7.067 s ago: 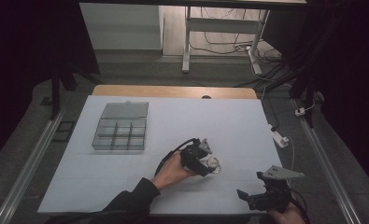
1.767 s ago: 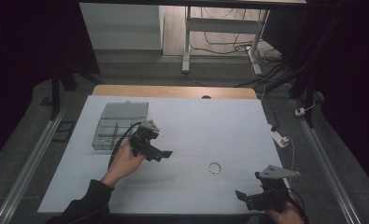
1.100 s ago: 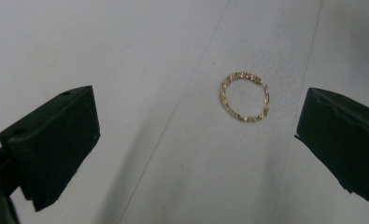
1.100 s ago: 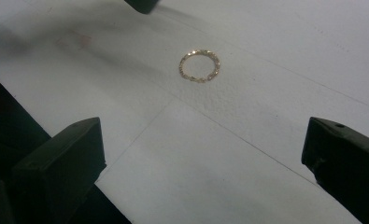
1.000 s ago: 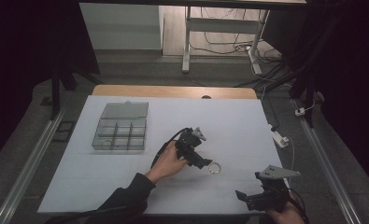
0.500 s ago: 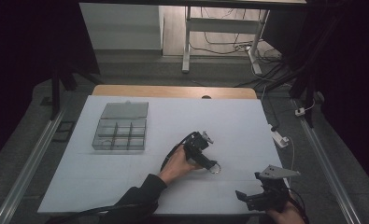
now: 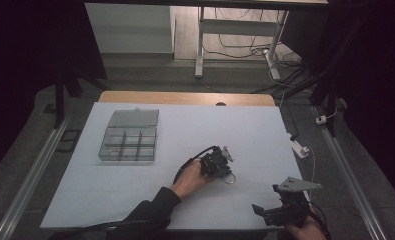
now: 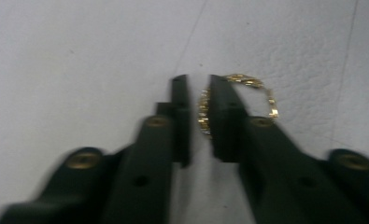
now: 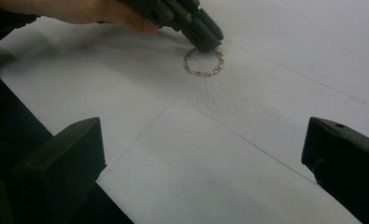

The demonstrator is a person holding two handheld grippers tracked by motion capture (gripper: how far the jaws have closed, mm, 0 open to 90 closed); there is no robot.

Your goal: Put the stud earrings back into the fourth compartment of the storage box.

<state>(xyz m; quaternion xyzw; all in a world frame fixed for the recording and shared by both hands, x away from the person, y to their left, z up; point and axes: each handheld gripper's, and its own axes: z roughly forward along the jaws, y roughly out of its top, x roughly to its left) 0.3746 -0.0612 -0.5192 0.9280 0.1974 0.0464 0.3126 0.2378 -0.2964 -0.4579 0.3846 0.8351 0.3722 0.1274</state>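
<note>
Near the front edge of the desk, right of middle: the gold bracelet (image 7: 229, 178) is lying flat on the white desk (image 7: 135, 200), with the left gripper (image 7: 226, 173) pressing down on its rim
What has just changed: the left gripper has been swinging back from the compartment box (image 7: 129, 144) near the far left corner and is now arriving at the bracelet, which has been staying put
Meaning for the work: the pick-up is only beginning; nothing is lifting yet
Left jaws: standing nearly closed, a narrow slit between them, with one stretch of the bracelet (image 8: 203, 112) sitting in that slit and the rest looping out to one side; they are closing on it, not yet clamping it
Right gripper (image 7: 269, 214): waiting by the front right corner, its jaws gaping wide, holding nothing
Right gripper view: bracelet (image 9: 203, 60) touching the left gripper's tips
</note>
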